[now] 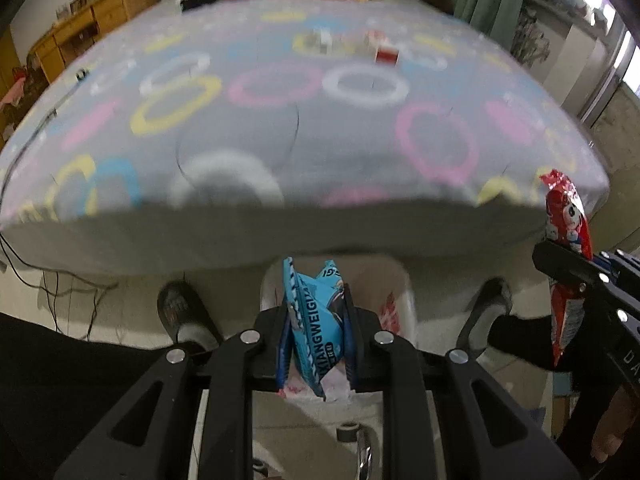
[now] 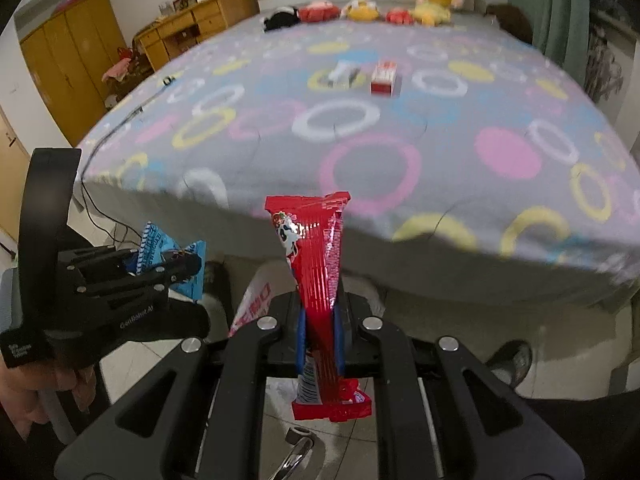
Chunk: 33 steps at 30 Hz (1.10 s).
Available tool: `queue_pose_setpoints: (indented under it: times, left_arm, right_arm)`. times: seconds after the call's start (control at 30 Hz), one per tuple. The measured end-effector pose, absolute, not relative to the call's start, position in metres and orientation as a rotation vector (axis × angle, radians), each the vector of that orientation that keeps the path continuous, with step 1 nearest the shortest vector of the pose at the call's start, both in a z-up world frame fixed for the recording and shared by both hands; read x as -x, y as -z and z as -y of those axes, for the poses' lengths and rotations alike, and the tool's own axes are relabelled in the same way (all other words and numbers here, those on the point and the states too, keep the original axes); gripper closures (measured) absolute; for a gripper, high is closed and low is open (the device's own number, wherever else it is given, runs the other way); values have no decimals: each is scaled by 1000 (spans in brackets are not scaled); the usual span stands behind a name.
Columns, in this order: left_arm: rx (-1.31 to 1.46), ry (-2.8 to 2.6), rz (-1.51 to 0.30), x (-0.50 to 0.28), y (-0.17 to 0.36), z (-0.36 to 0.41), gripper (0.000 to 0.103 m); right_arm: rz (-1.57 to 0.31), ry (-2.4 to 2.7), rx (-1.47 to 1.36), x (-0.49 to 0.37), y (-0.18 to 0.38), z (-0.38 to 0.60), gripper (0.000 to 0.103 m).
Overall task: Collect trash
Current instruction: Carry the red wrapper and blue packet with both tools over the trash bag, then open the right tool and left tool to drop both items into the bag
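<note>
left gripper (image 1: 316, 328): clamped on crinkled blue foil snack packet (image 1: 314, 312), long axis along fingers | right gripper (image 2: 320, 332): clamped on long red foil wrapper (image 2: 316, 280), upright | white plastic bin bag (image 1: 394, 304): on floor by bed edge, directly beneath left gripper, so left is nearer; right just beside | judged next: drop both

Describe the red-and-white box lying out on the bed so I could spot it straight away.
Start from the big bed with its grey cover of coloured rings, soft toys lined up along the far end. Near the middle of the cover, short of the toys, two small things lie side by side. The box is the right-hand one, blocky with a red lower part and white top, while its neighbour is a pale crumpled scrap.
</note>
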<state>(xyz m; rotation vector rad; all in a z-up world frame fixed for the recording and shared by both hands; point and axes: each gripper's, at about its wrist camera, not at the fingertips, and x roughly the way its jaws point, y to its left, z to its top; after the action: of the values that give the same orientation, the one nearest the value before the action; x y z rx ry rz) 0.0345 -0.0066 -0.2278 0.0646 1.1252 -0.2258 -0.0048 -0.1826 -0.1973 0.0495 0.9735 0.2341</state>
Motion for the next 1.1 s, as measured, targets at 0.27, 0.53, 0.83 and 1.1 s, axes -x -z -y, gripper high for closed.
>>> queue_pose_setpoints:
  times: [0.27,0.53,0.83,1.1]
  left_arm:
    - [-45,237,-1245,-50,282,13,82]
    - [-70,219,-1326,-55,328,21,82]
    - [-84,210,-1362,-55,347,23,81]
    - [-76,184,-1364,-55,348,19,21]
  right_arm:
    - [-1095,-262,-111,-19,260,174,92]
    - [-1202,-238,-172,-39,301,173,92]
    - [-1235,-214,-182,-50,316,171,91]
    - [-1221,-209,-231,-57,318,177,22]
